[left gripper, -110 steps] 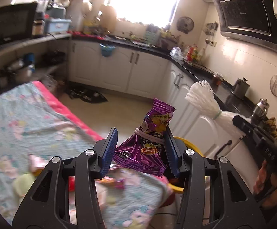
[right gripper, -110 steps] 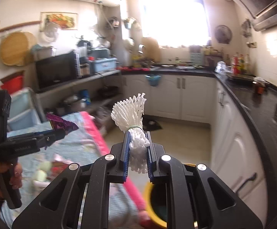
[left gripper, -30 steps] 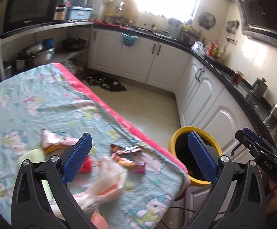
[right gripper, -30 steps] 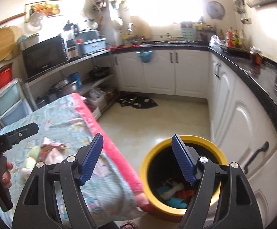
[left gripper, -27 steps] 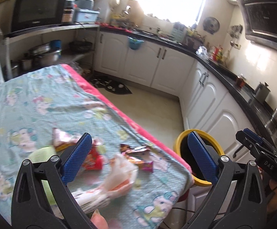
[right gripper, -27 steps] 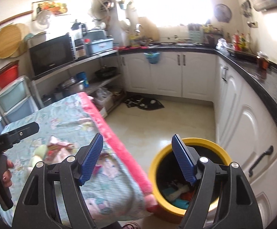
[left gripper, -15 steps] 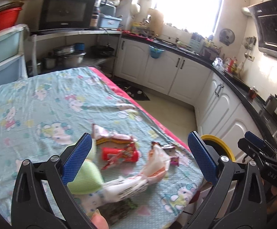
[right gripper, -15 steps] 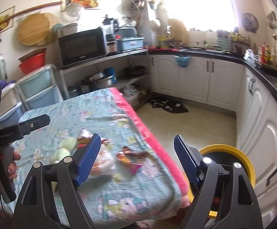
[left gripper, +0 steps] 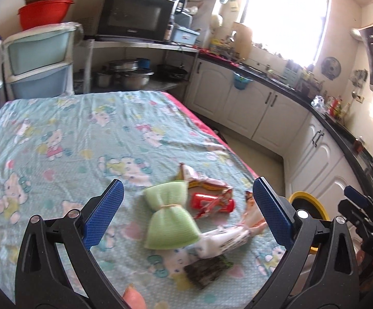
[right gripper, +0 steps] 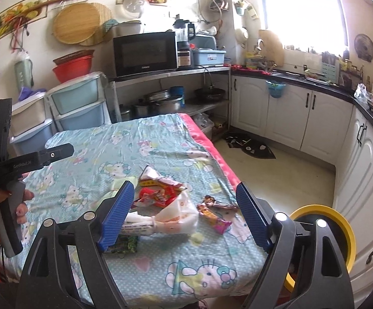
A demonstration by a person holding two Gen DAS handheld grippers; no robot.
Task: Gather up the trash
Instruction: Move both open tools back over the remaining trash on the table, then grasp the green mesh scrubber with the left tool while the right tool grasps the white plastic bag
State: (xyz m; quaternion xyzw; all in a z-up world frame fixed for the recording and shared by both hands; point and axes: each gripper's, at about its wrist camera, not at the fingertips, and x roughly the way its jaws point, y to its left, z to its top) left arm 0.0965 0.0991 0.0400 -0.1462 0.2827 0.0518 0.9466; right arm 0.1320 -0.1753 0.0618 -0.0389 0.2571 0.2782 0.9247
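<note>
Both grippers have swung back from the yellow-rimmed round bin (right gripper: 340,221) to the table, jaws spread wide and empty.

The purple packet and white foam net held seconds ago are gone, so judged binned. Left gripper (left gripper: 186,213) and right gripper (right gripper: 183,206) frame the remaining litter at frame centre on the pale-blue cartoon-print cloth (left gripper: 83,134): a soft green foam net cinched like a bow (left gripper: 169,217), crinkled red foil wrapper (left gripper: 210,202), glossy white tied plastic bag (right gripper: 171,219), small pink candy wrapper (right gripper: 213,216).
</note>
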